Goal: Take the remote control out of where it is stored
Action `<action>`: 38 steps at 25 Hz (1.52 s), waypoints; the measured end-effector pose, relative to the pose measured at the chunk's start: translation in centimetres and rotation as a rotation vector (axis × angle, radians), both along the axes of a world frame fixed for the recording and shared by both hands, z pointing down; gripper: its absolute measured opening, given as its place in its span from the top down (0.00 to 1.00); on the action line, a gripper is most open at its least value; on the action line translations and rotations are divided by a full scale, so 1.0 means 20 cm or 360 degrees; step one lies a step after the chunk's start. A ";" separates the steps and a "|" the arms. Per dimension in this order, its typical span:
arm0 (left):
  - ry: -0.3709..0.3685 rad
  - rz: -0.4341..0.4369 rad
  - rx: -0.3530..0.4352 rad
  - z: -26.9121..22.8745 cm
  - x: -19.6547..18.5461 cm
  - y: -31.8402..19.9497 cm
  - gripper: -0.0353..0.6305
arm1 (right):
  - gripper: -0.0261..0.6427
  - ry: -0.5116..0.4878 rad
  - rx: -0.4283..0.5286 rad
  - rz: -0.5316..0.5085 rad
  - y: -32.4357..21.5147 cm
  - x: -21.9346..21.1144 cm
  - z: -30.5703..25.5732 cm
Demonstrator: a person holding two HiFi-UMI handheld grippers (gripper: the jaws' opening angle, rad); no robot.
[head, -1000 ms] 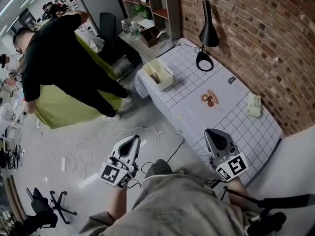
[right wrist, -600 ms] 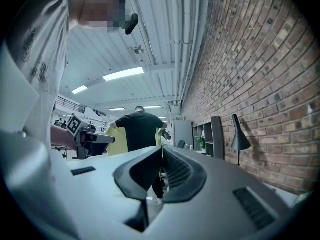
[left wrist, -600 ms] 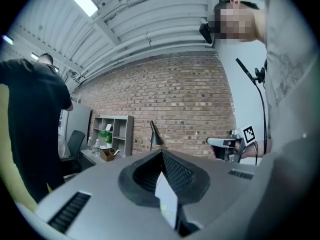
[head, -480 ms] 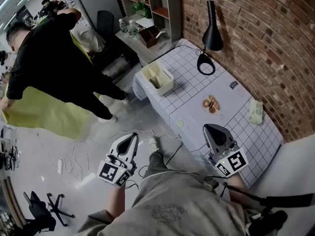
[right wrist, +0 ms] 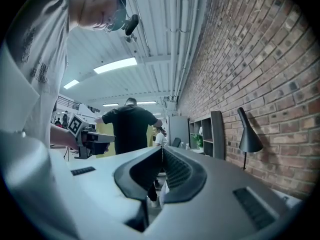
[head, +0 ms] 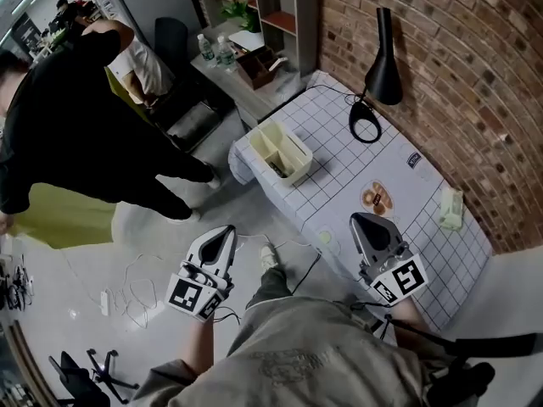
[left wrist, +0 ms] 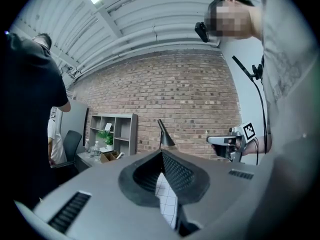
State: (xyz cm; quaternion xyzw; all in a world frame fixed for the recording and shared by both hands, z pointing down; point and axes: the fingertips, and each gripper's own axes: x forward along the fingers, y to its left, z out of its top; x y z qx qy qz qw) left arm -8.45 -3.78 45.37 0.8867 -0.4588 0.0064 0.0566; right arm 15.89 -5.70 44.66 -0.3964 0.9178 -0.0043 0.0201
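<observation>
Head view: holds left tongs [head: 222, 242] and right tongs [head: 370, 229] clenched, empty, by the desk's [head: 339, 155] near end; finds remote control [head: 277, 167] ahead between them, apparently lengthwise in the cream box [head: 299, 150] at the desk's far-left corner.

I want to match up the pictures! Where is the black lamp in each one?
Head view: the black lamp is at the top right, on the table's far end beside the brick wall.
Left gripper view: the black lamp is near the middle, in front of the brick wall.
Right gripper view: the black lamp is at the right, against the brick wall.
Shared landmark: the brick wall.
</observation>
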 end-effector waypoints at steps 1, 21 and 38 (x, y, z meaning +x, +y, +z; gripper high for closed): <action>0.0005 0.0001 -0.0005 0.00 -0.03 -0.05 0.94 | 0.94 0.0003 -0.0004 0.0007 -0.05 -0.03 0.00; 0.0037 0.0059 0.0093 -0.04 -0.70 -0.80 0.94 | 0.94 0.0136 -0.0029 0.0089 -0.80 -0.67 -0.06; 0.0076 0.0228 0.0215 -0.16 -0.61 -1.05 0.94 | 0.94 0.0165 0.0136 0.0237 -0.94 -0.64 -0.19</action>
